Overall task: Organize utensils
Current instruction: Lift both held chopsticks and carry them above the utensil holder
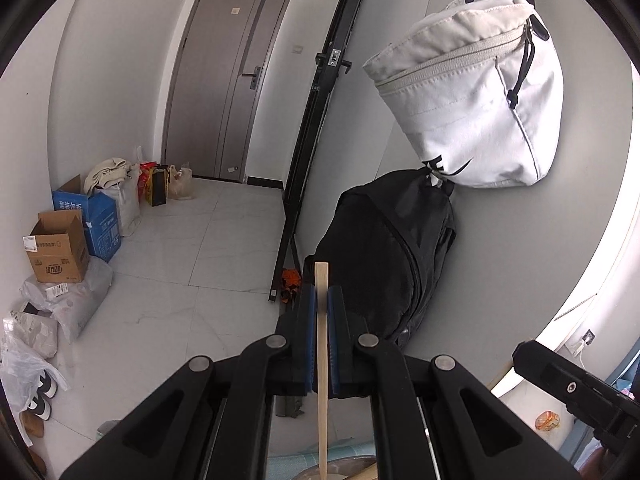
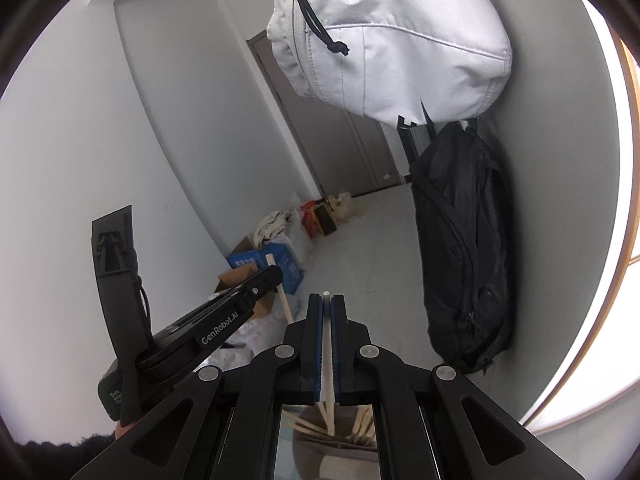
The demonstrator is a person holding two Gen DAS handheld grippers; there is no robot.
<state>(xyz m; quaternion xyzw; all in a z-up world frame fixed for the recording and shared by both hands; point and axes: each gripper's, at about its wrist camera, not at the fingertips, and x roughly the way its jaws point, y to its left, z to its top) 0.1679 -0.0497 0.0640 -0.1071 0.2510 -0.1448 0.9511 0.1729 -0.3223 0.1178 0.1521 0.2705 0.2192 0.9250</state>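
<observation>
A white bag (image 1: 476, 96) is being hung high on the wall, and a black backpack (image 1: 384, 256) is being left leaning against the wall below it; both are being kept well apart from the work and seem to play no part in it. Cardboard boxes (image 1: 60, 248) and plastic sacks are being stored along the far wall near the door (image 1: 228, 80).

A round container (image 2: 332, 440) is being glimpsed at the lower edge of the right wrist view, directly under the tools, with several wooden chopsticks (image 2: 360, 428) standing loosely in it. It is judged that sticks are being lifted out of, or lowered into, this container one at a time, which would explain why each is being held nearly upright above it.

The left tongs (image 1: 321, 300) are being pressed together on a tan wooden chopstick (image 1: 321, 344), which is being pinched partway along its length, its blunt end rising above the fingertips and its lower end reaching toward the container. The right tongs (image 2: 327, 308) are likewise being squeezed almost closed on a paler chopstick (image 2: 328, 360), whose tip is just showing above the pads (image 2: 318, 344). The two tools are being held near each other, the left one appearing in the right wrist view with its stick.
</observation>
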